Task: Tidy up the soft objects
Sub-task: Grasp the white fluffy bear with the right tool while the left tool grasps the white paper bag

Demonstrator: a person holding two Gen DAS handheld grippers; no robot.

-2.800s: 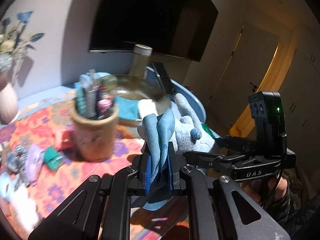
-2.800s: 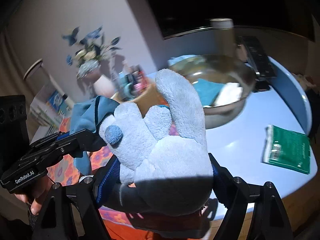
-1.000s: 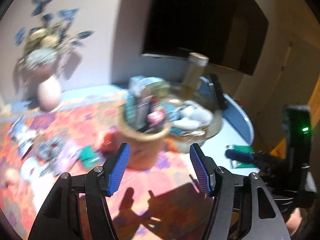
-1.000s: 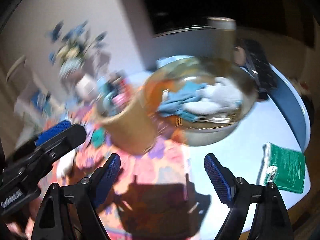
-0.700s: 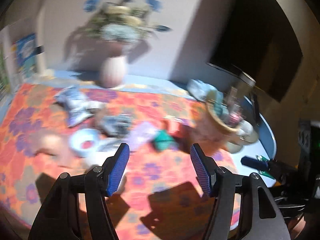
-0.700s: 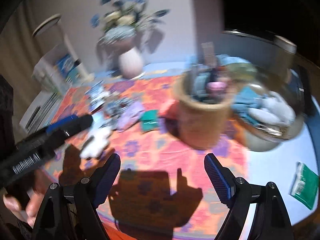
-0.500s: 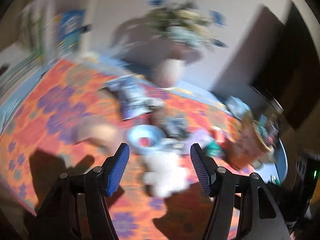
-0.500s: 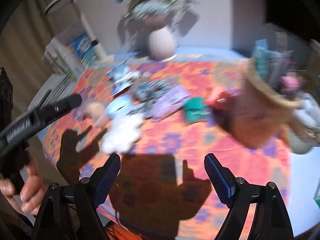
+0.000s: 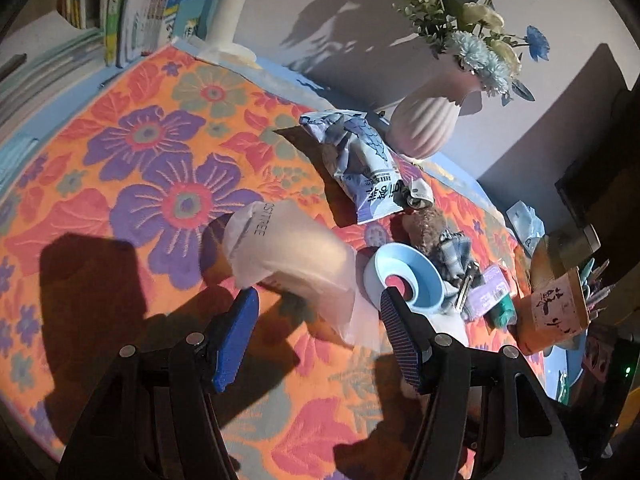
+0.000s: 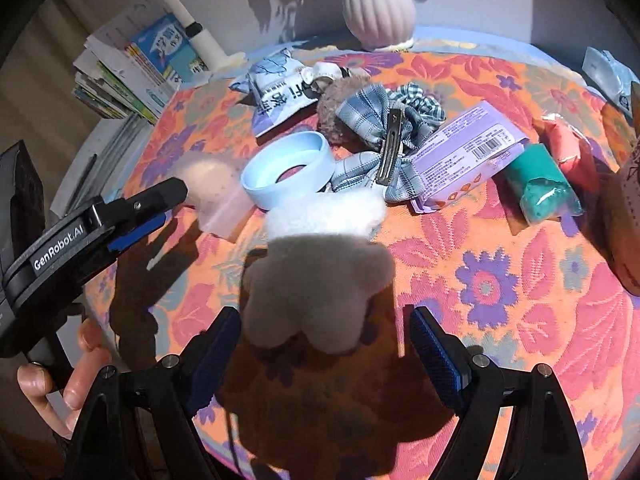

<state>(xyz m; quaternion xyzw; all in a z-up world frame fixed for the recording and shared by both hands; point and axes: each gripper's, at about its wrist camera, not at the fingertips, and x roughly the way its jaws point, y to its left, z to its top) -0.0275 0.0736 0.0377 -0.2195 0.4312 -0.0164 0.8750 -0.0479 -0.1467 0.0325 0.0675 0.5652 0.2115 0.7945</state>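
Note:
My right gripper (image 10: pixel 324 344) is open and points down at a white fluffy plush (image 10: pixel 320 264) on the flowered mat. The plush's near end lies between the fingertips, and the pads do not press on it. In the left wrist view my left gripper (image 9: pixel 318 328) is open just before a translucent pouch (image 9: pixel 288 256) that holds something pale pink and soft. The right wrist view shows the same left gripper (image 10: pixel 156 212) beside the pouch (image 10: pixel 212 188). A plaid fabric bow (image 10: pixel 384 136) with a hair clip and a brown fuzzy thing (image 10: pixel 340 96) lie farther back.
A light blue ring (image 10: pixel 286 168), a snack packet (image 9: pixel 360 164), a purple packet (image 10: pixel 468 152), a green roll (image 10: pixel 540 184) and a red packet (image 10: pixel 568 148) crowd the mat. A pink vase (image 9: pixel 428 120) stands behind. Books (image 10: pixel 132 68) are stacked at the left. A brown pen holder (image 9: pixel 556 304) stands at the right.
The blue cloth and grey plush left the jaws and lay in the metal bowl. Both open grippers then swung left to the cluttered mat and sank toward it.

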